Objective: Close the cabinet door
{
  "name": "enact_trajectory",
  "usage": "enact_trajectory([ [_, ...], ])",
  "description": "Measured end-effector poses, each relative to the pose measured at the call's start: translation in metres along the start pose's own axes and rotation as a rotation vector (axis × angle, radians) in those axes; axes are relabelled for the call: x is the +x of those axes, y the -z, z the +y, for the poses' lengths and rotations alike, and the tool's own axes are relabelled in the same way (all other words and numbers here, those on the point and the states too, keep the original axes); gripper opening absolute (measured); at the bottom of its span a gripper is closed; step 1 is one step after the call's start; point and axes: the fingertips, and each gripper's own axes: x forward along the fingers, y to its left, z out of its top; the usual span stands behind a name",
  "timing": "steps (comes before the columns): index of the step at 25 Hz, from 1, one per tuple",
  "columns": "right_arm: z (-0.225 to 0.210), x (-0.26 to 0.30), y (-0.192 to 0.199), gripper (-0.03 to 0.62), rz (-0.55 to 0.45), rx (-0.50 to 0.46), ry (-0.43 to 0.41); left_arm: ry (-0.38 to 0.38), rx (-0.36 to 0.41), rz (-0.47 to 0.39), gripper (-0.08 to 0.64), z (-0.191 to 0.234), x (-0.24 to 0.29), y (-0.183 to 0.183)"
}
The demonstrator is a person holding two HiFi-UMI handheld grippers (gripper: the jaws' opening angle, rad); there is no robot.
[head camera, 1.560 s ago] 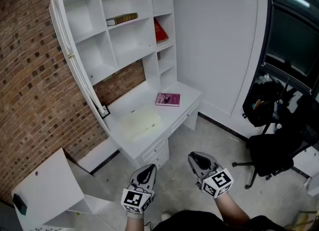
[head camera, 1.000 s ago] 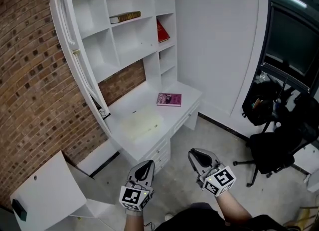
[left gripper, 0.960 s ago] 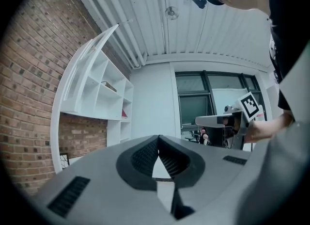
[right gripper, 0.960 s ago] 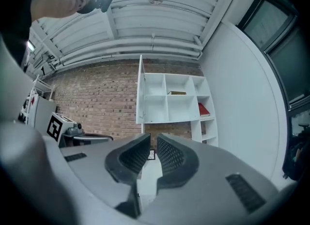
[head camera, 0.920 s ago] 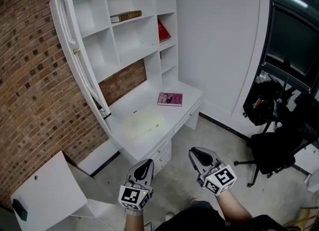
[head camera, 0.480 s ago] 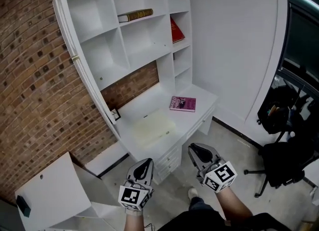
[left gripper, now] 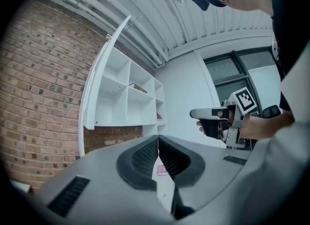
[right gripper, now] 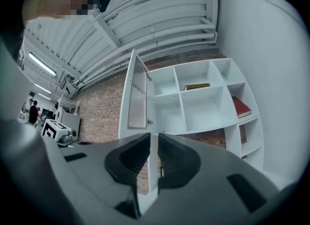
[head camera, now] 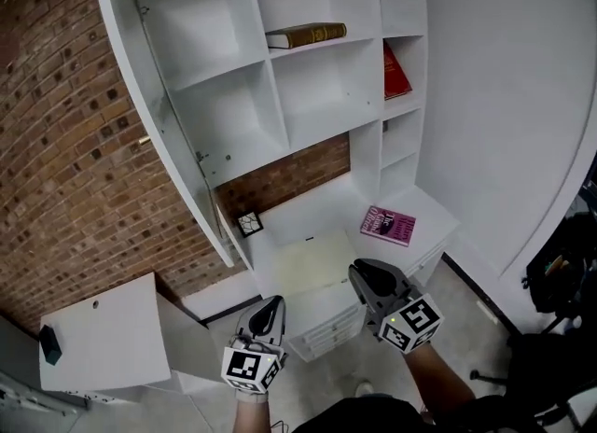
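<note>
The white cabinet door (head camera: 160, 118) stands open at the left end of a white shelf unit (head camera: 308, 95), nearly edge-on against the brick wall. In the right gripper view the door (right gripper: 137, 98) shows a frosted panel and a small knob. It appears edge-on in the left gripper view (left gripper: 94, 88). My left gripper (head camera: 270, 305) is shut and empty, low in front of the desk (head camera: 308, 263). My right gripper (head camera: 359, 272) is also shut with nothing held, over the desk's front edge. Both are well short of the door.
A brown book (head camera: 306, 35) and a red book (head camera: 395, 72) sit on shelves; a pink book (head camera: 392, 226) lies on the desk. A small framed picture (head camera: 248, 224) leans at the desk's back. A low white cabinet (head camera: 103, 338) stands left, and a dark chair (head camera: 560, 282) right.
The person has walked closer to the shelf unit, which now fills the head view. Both grippers have come forward and slightly up with it, still shut.
</note>
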Motion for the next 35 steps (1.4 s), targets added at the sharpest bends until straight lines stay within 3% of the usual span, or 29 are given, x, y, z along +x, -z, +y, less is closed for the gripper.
enact_trajectory([
  [6, -0.014, 0.069, -0.026, 0.049, -0.04, 0.006, -0.177, -0.146, 0.024, 0.015, 0.011, 0.026, 0.017, -0.004],
  [12, 0.006, 0.126, -0.061, 0.051, -0.085, 0.007, -0.314, -0.267, 0.074, 0.0, 0.011, 0.049, 0.01, -0.02],
  [21, 0.058, 0.188, -0.131, 0.051, -0.192, 0.042, -0.454, -0.306, 0.105, 0.012, 0.017, 0.088, -0.007, -0.045],
  [26, 0.086, 0.21, -0.174, 0.054, -0.244, 0.055, -0.52, -0.298, 0.115, -0.029, 0.055, 0.113, -0.01, -0.065],
  [35, 0.131, 0.234, -0.23, 0.149, -0.324, 0.023, -0.628, -0.218, 0.104, -0.054, 0.146, 0.135, -0.001, -0.075],
])
